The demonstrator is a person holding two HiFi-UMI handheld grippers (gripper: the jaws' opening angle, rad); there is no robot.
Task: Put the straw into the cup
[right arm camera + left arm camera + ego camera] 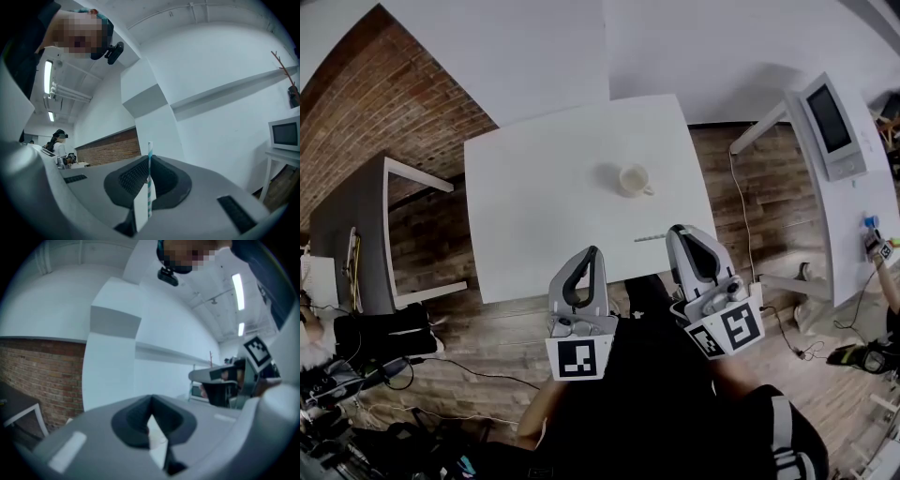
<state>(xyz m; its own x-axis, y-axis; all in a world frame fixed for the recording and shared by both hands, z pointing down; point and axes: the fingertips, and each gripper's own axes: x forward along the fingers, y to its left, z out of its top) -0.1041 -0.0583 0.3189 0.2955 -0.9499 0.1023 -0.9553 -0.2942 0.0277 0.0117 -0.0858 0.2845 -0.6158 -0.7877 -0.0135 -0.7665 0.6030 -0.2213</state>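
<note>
A white cup with a handle stands upright right of the middle of the white table. My right gripper hovers over the table's near edge, shut on a teal-and-white striped straw that pokes out to the left. In the right gripper view the straw is pinched between the closed jaws of the right gripper and points upward. My left gripper hangs at the near edge, left of the straw. In the left gripper view the left gripper is shut with nothing in it.
A grey desk with white legs stands to the left and a white desk with a screen unit to the right. Cables lie on the wooden floor. A brick wall runs at the back left.
</note>
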